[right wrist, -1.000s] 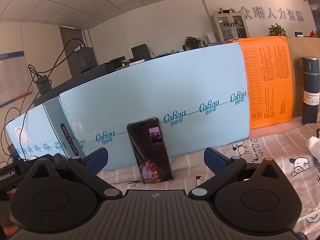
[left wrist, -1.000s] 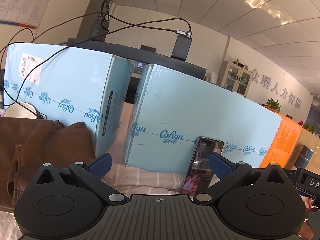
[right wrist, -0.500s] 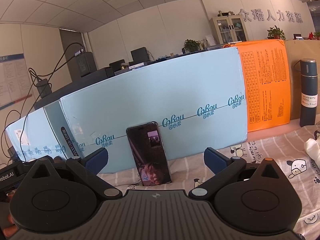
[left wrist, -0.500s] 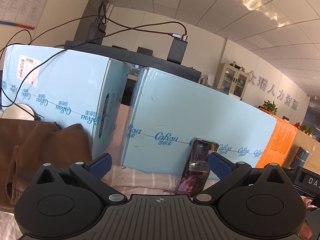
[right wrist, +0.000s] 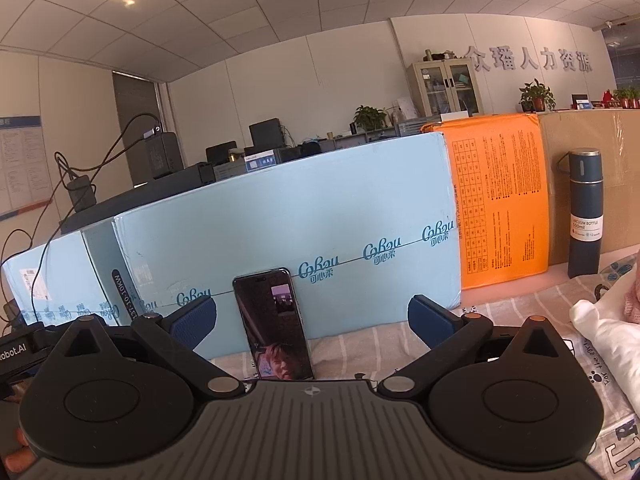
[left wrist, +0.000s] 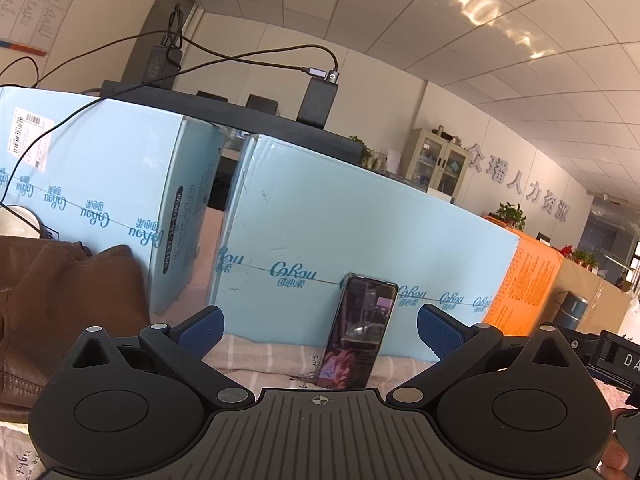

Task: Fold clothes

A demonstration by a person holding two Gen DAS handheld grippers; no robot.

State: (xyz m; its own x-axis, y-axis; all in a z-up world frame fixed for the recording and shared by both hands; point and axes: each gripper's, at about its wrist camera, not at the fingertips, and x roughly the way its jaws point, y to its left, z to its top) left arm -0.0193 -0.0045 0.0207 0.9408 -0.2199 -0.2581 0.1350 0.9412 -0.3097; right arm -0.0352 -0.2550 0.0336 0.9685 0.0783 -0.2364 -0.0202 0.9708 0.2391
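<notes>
Along the far edge of the bench, which is covered with a striped, cartoon-printed cloth, stand two large light-blue cardboard cartons, followed toward the right by an orange printed carton and a plain brown carton. A brown leather-look garment lies bunched at the left edge of the bench, against the left-hand blue carton. A white fabric item lies at the right edge. A dark-blue cylindrical vacuum bottle stands upright before the brown carton. A black smartphone leans against the right-hand blue carton. The left tool is spread wide and holds nothing. The right tool is likewise spread wide and empty.
</notes>
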